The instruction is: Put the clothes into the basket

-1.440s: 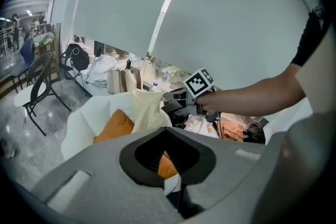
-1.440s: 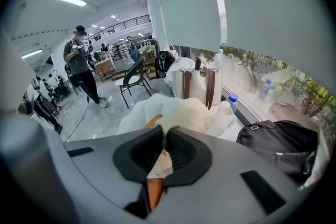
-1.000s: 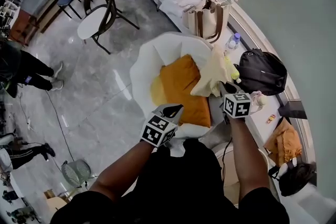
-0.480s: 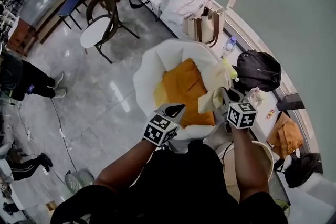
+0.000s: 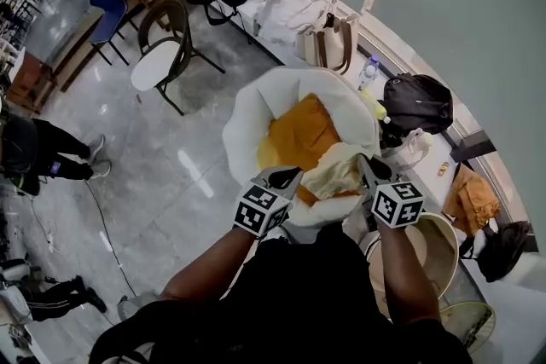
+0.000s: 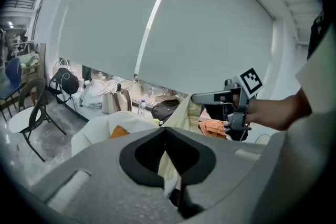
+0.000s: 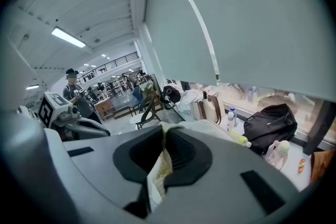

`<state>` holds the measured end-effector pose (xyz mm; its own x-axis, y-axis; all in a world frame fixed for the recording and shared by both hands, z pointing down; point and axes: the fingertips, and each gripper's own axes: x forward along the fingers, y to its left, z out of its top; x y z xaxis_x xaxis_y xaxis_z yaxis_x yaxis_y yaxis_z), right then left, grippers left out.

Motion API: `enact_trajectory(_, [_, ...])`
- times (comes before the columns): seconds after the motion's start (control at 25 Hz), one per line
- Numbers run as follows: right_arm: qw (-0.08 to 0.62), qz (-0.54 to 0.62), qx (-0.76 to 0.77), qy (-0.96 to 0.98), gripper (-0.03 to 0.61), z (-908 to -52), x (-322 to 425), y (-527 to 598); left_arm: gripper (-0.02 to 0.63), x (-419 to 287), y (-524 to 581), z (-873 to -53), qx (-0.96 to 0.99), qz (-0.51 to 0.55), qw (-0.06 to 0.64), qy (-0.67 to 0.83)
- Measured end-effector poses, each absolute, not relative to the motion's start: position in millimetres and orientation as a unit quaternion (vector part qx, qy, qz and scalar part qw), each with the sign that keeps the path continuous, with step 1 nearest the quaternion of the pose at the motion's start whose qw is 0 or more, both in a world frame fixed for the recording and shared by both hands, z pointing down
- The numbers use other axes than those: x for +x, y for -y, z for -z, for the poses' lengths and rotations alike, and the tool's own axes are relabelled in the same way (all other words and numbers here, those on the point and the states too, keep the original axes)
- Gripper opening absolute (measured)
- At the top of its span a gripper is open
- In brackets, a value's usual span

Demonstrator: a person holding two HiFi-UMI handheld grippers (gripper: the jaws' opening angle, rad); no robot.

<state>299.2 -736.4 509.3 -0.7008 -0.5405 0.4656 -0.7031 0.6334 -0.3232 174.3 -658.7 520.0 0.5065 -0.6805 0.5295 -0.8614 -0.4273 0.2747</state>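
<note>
I find the left gripper (image 5: 284, 177) and right gripper (image 5: 370, 170) both clamped on the pale yellow garment (image 5: 334, 175), now lifted off the table (image 5: 246, 111) and slung between them, with the basket (image 5: 439, 224) below the right gripper.

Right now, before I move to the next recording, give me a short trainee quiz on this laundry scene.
1. True or false: the orange cloth garment lies on the white-covered round table.
2. What do the left gripper and right gripper both clamp? A) the pale yellow cloth garment B) the orange cloth garment C) nothing
3. Fill in: the round beige basket stands on the person's ___ side.
Key: 1 true; 2 A; 3 right.
</note>
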Motion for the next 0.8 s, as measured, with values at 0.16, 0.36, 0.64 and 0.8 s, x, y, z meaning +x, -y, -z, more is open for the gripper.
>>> enact_trajectory(0.16, [0.153, -0.250, 0.348, 0.891, 0.028, -494.1, 285.5, 696.5, 0.000, 163.3, 636.9, -510.0, 0.833, -0.169, 0.257, 0.459])
enact_trajectory(0.36, [0.136, -0.244, 0.357, 0.891, 0.028, -478.5, 279.1, 666.1, 0.000, 160.2, 615.0, -498.8, 0.845, -0.173, 0.244, 0.444])
enact_trajectory(0.64, [0.137, -0.234, 0.348, 0.897, 0.028, -469.3, 279.9, 630.7, 0.000, 163.7, 585.8, -496.4, 0.848, -0.174, 0.233, 0.443])
enact_trajectory(0.8, [0.147, -0.231, 0.334, 0.902, 0.028, -466.9, 290.1, 607.0, 0.000, 171.1, 564.2, -493.1, 0.845, -0.172, 0.225, 0.453])
